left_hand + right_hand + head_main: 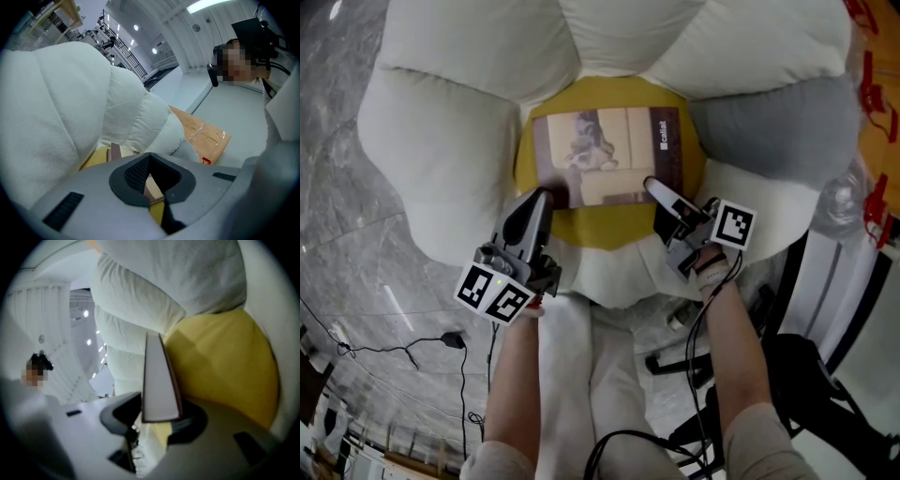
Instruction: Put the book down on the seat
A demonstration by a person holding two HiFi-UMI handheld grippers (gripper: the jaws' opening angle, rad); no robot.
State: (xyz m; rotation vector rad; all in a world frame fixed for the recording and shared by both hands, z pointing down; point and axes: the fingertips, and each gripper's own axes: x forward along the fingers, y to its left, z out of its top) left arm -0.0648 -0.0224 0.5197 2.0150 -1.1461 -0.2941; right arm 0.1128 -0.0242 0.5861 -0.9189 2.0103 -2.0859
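Book [607, 155] is over the middle of the yellow seat cushion [609, 232], cover up, long axis running left-right across it. Left hand-held gripper [548, 199] is clamped on the book's near-left corner and right hand-held gripper [659, 194] on its near-right corner. The book lies straight ahead of both, neither hand nearer. Can't tell if its underside touches the cushion, probably just above. Slim book: brown/tan cover, pale picture, small white print at the right end, pale page edge.

Black adapter [450, 339] on marble floor [347, 216]; perhaps a taped parcel [206, 138]
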